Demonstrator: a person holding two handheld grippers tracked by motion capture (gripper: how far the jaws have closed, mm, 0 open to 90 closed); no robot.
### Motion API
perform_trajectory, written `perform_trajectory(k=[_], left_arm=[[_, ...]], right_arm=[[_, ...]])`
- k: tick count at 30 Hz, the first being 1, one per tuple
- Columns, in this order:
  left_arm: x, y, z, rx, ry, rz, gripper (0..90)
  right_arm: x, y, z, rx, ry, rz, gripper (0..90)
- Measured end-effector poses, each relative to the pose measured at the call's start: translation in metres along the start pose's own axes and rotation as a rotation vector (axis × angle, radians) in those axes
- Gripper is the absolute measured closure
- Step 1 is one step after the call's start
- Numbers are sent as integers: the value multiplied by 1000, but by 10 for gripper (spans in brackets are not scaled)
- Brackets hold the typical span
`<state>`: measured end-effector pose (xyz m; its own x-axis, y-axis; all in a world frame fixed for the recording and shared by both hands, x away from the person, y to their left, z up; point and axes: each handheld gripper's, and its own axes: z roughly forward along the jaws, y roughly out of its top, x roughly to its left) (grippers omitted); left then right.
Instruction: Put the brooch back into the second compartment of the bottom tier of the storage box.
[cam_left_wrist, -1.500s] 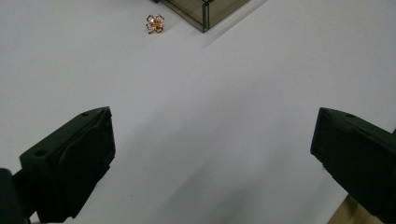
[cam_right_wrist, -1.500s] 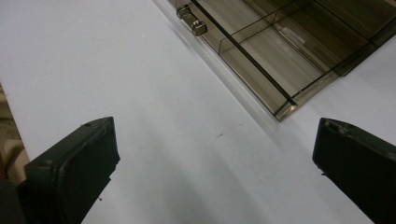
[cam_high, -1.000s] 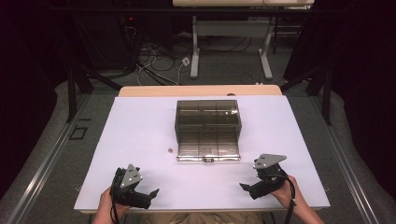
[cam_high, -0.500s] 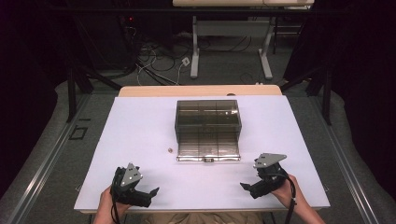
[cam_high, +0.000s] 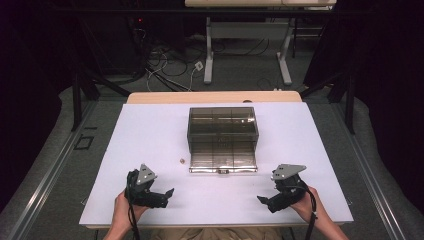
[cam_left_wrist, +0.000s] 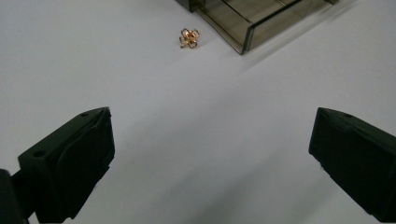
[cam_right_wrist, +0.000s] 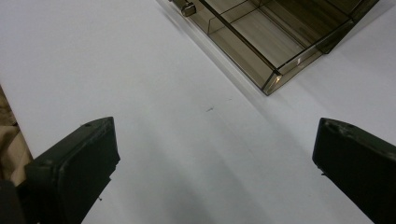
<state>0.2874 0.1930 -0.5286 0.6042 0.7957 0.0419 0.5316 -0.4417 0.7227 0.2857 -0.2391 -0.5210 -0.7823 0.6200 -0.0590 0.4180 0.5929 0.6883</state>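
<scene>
**Presently: small gold ornament awaiting pickup beside an open drawer box**

Item 1. White rectangular table top (cam_high: 150, 125). Bears everything listed; both grippers sit at its near edge, at roughly 7 and 5 o'clock from the box.

Item 2. Smoke-tinted clear plastic drawer box (cam_high: 222, 127), centre of table. Its divided drawer (cam_high: 223, 156) is pulled out toward the person, compartments apparently unfilled, small metal knob at front.

Item 3. Left gripper (cam_high: 167, 195), black, jaws spread wide, holding nothing. Its own view looks straight toward the ornament at 12 o'clock.

Item 4. Right gripper (cam_high: 262, 200), black, jaws likewise wide apart, holding nothing, aimed at the drawer's front corner.

Item 5. Tiny gold-coloured flower-shaped ornament (cam_left_wrist: 189, 37), lying on the bare table just beside the drawer's left corner, at 9 o'clock from it, not touching.

Handling note, as judgement: the left gripper looks best placed. Advance low, centre the ornament between the jaws, close gently on its widest part; it is small and could skid or flick away. Keep clear of the drawer wall.
</scene>
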Motion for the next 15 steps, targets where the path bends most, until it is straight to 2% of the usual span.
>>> perform_trajectory(k=[7,15], left_arm=[[5,11,14,15,42,-6,3],[12,21,31,15,68,-22,3]], right_arm=[[0,1,0,1,-2,-2,0],[0,1,-1,4,1,-3,0]])
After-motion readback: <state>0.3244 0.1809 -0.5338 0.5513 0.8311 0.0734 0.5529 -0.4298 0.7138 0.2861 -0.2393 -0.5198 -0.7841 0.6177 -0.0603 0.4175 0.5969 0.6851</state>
